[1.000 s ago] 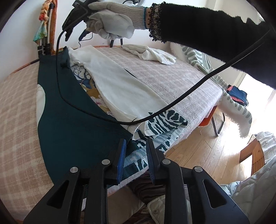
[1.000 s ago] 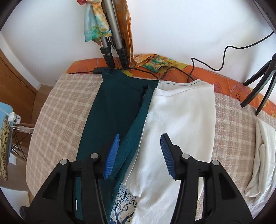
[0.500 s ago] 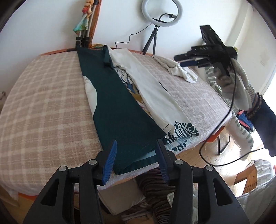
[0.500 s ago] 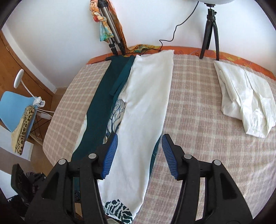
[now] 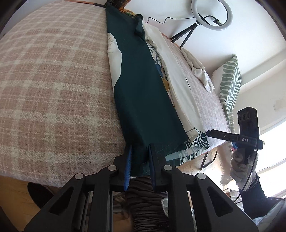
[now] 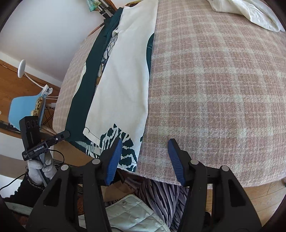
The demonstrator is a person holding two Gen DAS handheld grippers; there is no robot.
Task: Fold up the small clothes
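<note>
A long garment lies along the checked table, dark green on one side (image 5: pixel 143 85) and white on the other (image 6: pixel 123 80), with a zebra-print hem (image 6: pixel 123 142) at the near edge. My left gripper (image 5: pixel 139 160) sits at the near table edge with its fingers either side of the green hem, partly closed; the cloth lies between them. My right gripper (image 6: pixel 144 157) is open at the near edge, its left finger (image 6: pixel 114 158) over the zebra-print hem, holding nothing.
The checked pink blanket (image 5: pixel 53 85) covers the table. A crumpled white garment (image 5: pixel 200 69) lies at the far right. A ring light on a tripod (image 5: pixel 211 16) stands behind. A striped cushion (image 5: pixel 230 82) and a blue chair (image 6: pixel 25 105) flank the table.
Both grippers have come down and in to the near edge of the table. The left gripper's fingers have narrowed around the green hem. The right gripper stayed open.
</note>
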